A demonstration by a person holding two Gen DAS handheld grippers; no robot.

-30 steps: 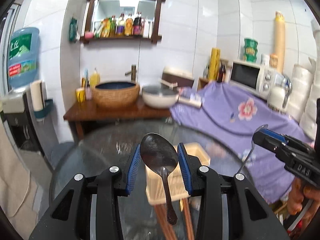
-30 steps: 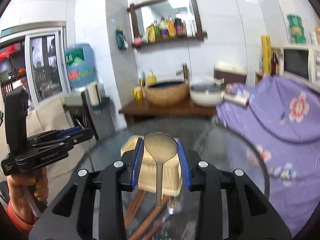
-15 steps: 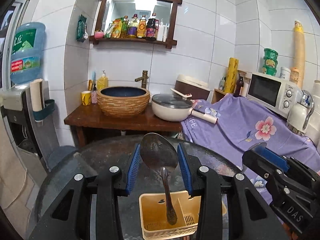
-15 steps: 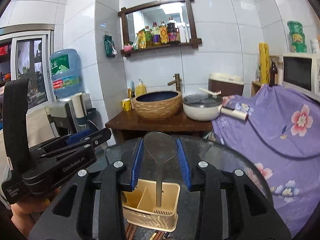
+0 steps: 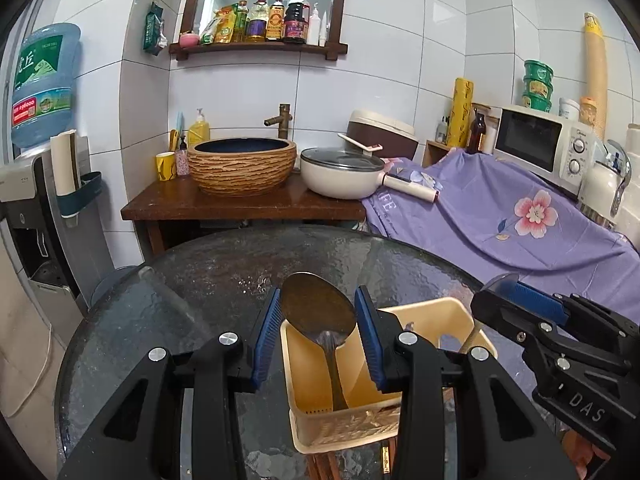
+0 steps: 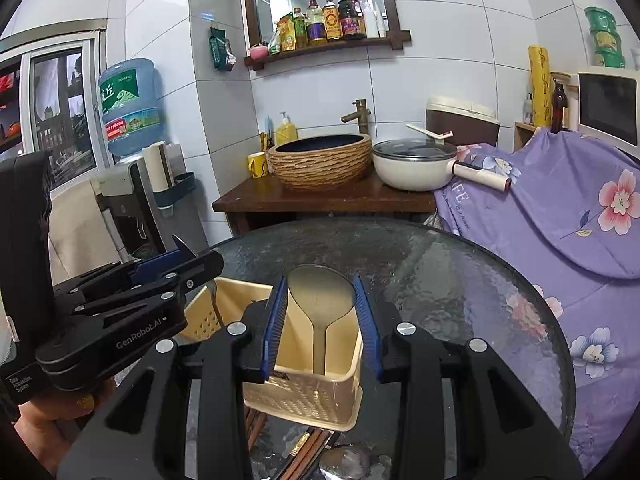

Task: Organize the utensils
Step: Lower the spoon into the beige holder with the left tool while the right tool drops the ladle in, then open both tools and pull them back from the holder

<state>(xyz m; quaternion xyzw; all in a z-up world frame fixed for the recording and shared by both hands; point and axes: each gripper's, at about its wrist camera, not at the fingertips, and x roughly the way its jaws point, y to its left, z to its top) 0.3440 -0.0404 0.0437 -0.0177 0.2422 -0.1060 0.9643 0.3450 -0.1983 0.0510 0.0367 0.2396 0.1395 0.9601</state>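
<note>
**Claws over the utensil caddy: two spoons, handles down**

Left wrist view. Left claw (image 5: 316,332): pinching a dark metal spoon (image 5: 318,312) by the bowl, one blue pad on each side, handle hanging into the near compartment of the cream caddy (image 5: 420,316). Caddy stands on the round glass worktop (image 5: 224,272). Right claw (image 5: 500,300) shows at the right edge, over the caddy's far side.

Right wrist view. Right claw (image 6: 320,312): pinching a pale steel spoon (image 6: 320,292) by the bowl, handle pointing down inside the caddy (image 6: 312,400). Left claw (image 6: 196,260) enters from the left above the other compartment. Chopsticks (image 6: 304,448) and another spoon (image 6: 344,464) lie on the worktop (image 6: 460,272) below the caddy, not yet sorted.

Handling note, as judgement: each handle should stay upright and clear of the divider and walls; lower until the tip is near the perforated floor, then spread the pads, so neither spoon drops or tips the light caddy. Keep the two claws apart.
</note>
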